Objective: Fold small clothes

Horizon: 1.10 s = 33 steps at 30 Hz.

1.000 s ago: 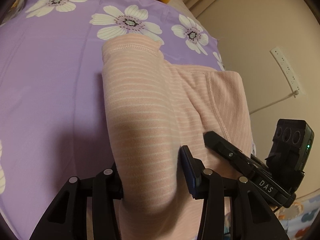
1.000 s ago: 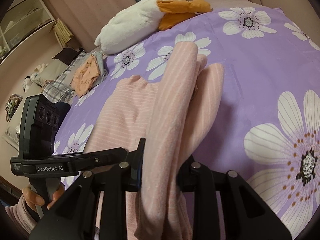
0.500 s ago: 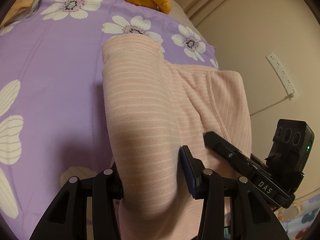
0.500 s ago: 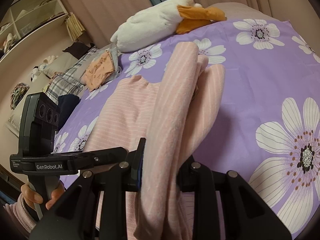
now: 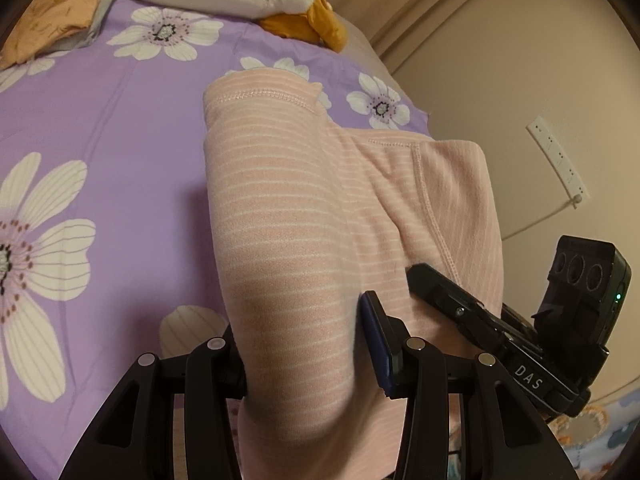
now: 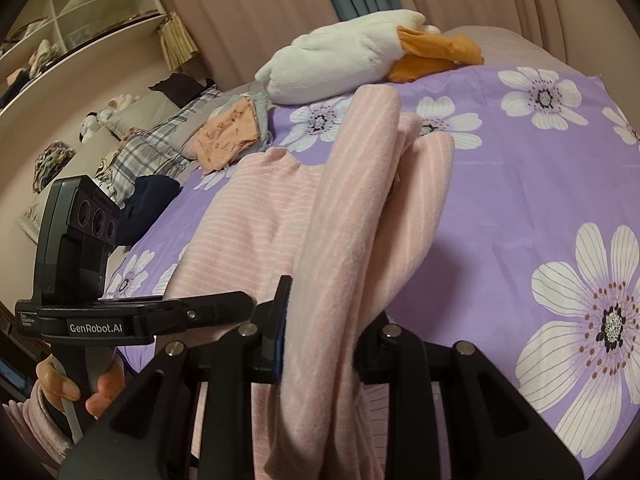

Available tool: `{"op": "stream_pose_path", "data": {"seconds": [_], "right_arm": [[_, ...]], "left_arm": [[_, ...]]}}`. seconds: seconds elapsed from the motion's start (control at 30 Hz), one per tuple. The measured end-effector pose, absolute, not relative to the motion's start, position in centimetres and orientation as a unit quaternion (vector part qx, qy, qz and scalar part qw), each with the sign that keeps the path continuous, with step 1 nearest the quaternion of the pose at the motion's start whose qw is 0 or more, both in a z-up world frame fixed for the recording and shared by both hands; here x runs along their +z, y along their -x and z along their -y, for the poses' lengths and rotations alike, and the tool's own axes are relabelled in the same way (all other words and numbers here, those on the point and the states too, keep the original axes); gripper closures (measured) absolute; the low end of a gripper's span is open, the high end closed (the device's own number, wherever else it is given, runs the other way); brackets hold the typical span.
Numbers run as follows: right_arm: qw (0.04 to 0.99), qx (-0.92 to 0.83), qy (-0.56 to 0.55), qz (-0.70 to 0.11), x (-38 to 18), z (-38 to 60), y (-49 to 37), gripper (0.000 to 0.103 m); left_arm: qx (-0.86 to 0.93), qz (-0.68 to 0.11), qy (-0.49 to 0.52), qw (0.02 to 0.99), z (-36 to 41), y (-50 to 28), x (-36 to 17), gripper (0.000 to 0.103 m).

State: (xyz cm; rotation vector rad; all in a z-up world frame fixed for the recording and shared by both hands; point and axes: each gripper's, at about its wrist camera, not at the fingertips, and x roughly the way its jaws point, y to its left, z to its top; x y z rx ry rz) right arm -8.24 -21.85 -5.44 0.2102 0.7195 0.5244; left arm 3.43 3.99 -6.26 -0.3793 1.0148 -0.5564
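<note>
A pink garment with thin white stripes (image 5: 288, 208) lies on the purple flowered bedsheet (image 5: 100, 160). My left gripper (image 5: 304, 344) is shut on its near edge, with a fold of cloth bulging between the fingers. My right gripper (image 6: 324, 328) is shut on the other side of the same garment (image 6: 352, 216), and a long fold rises from its fingers. Each gripper shows in the other's view: the right one in the left wrist view (image 5: 520, 344) and the left one in the right wrist view (image 6: 132, 316).
A white and orange plush toy (image 6: 360, 56) lies at the head of the bed. An orange folded cloth (image 6: 228, 132) sits on a pile with plaid fabric (image 6: 148, 152). A dark garment (image 6: 152, 196) lies at the bed's edge. A wall with a power strip (image 5: 556, 160) stands at the right.
Both grippers have moved back and up with the garment held, so more of the bed, the plush toy and the orange cloth have come into view.
</note>
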Motion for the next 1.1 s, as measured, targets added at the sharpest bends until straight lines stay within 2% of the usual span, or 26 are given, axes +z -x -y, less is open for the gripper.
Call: {"op": "stream_pose_path", "data": {"seconds": [1.1], "right_arm": [[0.899, 0.301, -0.056, -0.313, -1.9, 16.9, 8.9, 0.076]], "left_arm": [[-0.225, -0.423, 0.184, 0.858, -8.4, 0.4, -2.9, 0.058]]}}
